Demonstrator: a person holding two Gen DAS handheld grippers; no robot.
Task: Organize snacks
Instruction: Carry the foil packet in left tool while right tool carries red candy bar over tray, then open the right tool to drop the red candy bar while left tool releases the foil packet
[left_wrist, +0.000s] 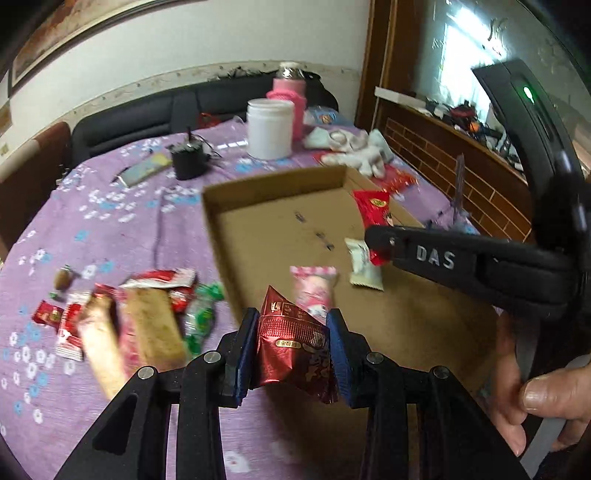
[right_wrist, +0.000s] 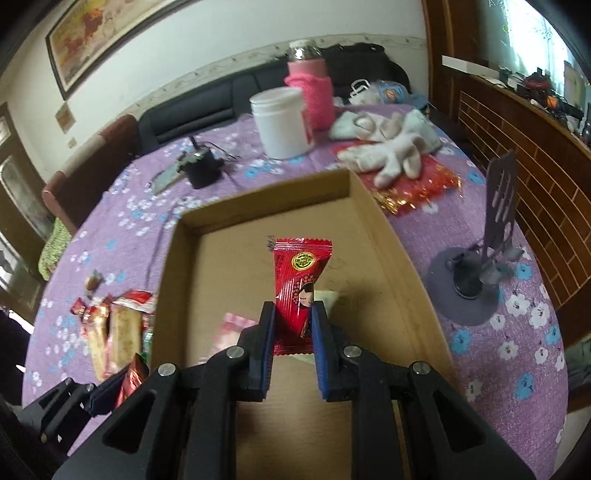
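My left gripper (left_wrist: 291, 321) is shut on a dark red foil snack packet (left_wrist: 295, 347), held over the near left edge of the shallow cardboard box (left_wrist: 273, 181). My right gripper (right_wrist: 292, 314) is shut on a bright red packet with a cartoon face (right_wrist: 300, 280), upright above the box floor (right_wrist: 229, 266). In the left wrist view the right gripper (left_wrist: 373, 251) reaches in from the right over the box. A pink packet (left_wrist: 314, 291) and a white packet (left_wrist: 364, 266) lie in the box. Several snacks, among them two cake bars (left_wrist: 155, 325), lie on the purple cloth left of the box.
A white jar (right_wrist: 282, 122), a pink-sleeved bottle (right_wrist: 310, 92), white gloves (right_wrist: 391, 151), a red bag (right_wrist: 424, 188) and a small black device (right_wrist: 201, 166) stand behind the box. A grey stand (right_wrist: 476, 273) sits to the right. A person's hand (left_wrist: 546, 406) holds the right gripper.
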